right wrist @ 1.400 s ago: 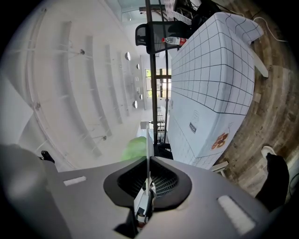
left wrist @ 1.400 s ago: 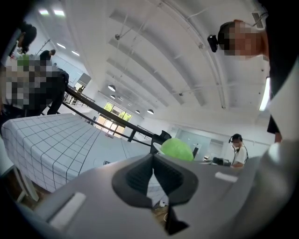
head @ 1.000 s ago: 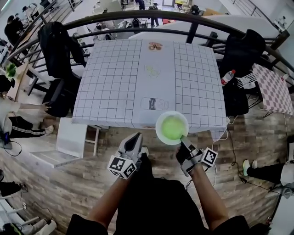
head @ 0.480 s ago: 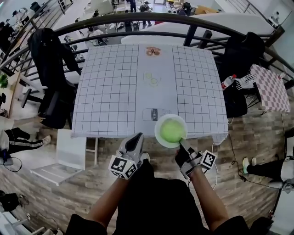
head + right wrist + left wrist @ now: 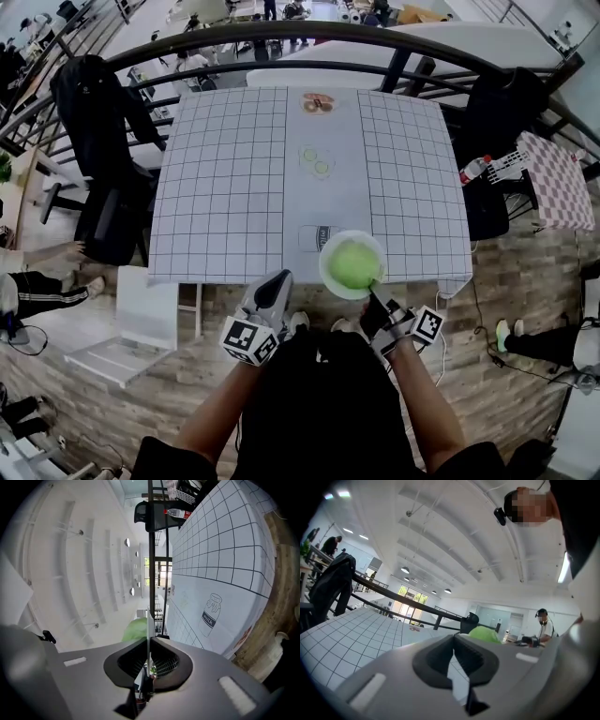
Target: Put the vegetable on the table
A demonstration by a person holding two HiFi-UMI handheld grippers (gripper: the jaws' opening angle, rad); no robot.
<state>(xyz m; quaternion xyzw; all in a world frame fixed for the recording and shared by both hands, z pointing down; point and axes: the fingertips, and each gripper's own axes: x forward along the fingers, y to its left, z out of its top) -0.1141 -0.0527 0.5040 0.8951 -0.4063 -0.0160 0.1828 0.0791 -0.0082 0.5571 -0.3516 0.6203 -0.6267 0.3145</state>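
A white plate (image 5: 327,272) carries a round green vegetable (image 5: 353,263) and hangs over the front edge of the table (image 5: 225,187), which has a grid cloth. My right gripper (image 5: 375,292) is shut on the plate's near rim. In the right gripper view the rim (image 5: 147,620) runs edge-on between the jaws, with the vegetable (image 5: 136,629) behind it. My left gripper (image 5: 277,281) is shut and holds nothing; it hangs just off the table's front edge, left of the plate. The left gripper view shows the vegetable (image 5: 485,633) beyond its jaws.
Printed pictures lie down the table's middle strip: a milk bottle (image 5: 311,236) beside the plate and cucumber slices (image 5: 314,161) farther back. Dark chairs with jackets stand at the left (image 5: 94,112) and right (image 5: 502,108). A railing (image 5: 281,37) runs behind. A white step stool (image 5: 141,319) stands front left.
The plate with the vegetable has moved a little farther in over the table's front edge, up against the milk print. The left gripper has kept its place.
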